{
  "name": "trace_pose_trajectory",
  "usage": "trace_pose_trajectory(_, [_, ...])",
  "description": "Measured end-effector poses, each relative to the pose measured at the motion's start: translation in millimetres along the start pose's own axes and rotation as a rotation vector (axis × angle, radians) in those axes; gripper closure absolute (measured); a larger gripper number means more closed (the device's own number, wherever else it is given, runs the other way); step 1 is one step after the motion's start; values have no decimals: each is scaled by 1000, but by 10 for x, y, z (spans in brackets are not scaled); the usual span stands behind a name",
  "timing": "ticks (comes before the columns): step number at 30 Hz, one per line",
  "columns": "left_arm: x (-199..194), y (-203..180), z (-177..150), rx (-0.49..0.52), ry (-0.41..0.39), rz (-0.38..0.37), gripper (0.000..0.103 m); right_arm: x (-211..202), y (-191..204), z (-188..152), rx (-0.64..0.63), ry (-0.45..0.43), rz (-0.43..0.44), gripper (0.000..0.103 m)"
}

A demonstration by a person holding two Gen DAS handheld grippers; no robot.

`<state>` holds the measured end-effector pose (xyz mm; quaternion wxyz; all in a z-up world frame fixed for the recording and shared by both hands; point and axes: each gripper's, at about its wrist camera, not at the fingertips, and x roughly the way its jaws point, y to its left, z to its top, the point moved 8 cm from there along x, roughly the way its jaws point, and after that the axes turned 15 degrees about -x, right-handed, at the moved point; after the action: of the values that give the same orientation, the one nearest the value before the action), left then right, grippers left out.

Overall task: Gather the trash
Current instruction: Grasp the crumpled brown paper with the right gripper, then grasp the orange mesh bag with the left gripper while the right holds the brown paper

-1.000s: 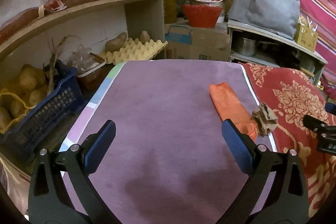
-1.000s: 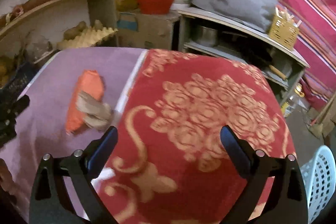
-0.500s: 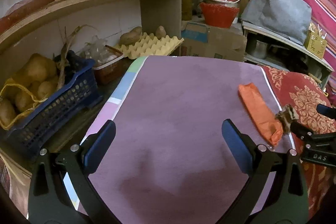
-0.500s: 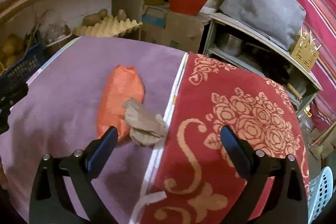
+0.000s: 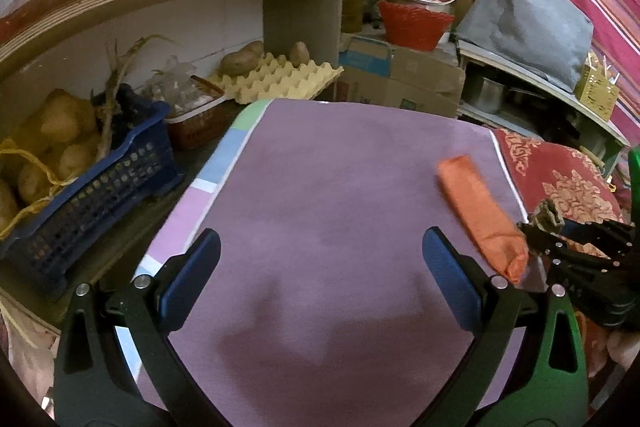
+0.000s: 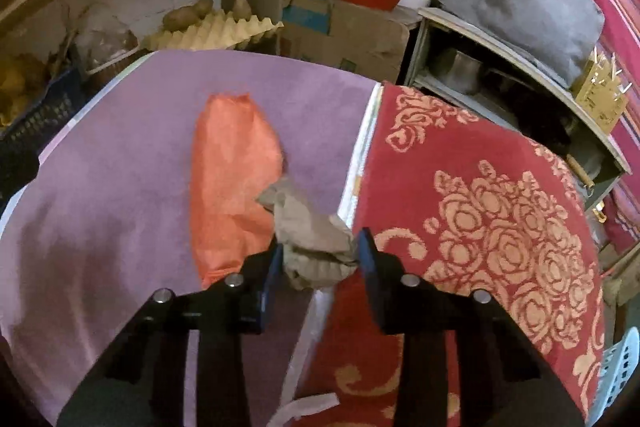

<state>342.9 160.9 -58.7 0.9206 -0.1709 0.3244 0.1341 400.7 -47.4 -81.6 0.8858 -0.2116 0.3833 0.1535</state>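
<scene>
While the crumpled brown paper (image 6: 316,247) lies at the seam btwn purple cloth (image 6: 120,155) & red cloth (image 6: 480,227), overlapping an orange bag (image 6: 232,179), it is being pinched by the closing right gripper (image 6: 320,259). Left gripper (image 5: 320,275) is kept wide, empty, presumably as standby.

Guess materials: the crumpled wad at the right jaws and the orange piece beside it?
Crumpled wad: looks like brown paper, matte, sharp creases and folds; the right gripper is closing on it. Orange piece: probably thin fabric or non-woven bag, matte, faint weave, lying flat; could be plastic mesh.
</scene>
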Motion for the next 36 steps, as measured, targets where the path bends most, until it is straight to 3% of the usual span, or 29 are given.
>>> trace_pose_trajectory(8, [-40,-265,-44,16,5,-51,5,-328,-434,-160,49,-34,-49,66])
trace_pose_trajectory(19, [-69,-511,-107,36,7,-84,5,-722,-1267,-824,162,-31,-160,66])
trace_pose_trajectory(28, [16,-657,-172,58,13,-62,5,-710,-1491,-967,209,-42,-165,66])
trace_pose_trajectory(36, [139,-899,-271,63,72,-111,5,-706,-1539,-1035,229,-46,-167,66])
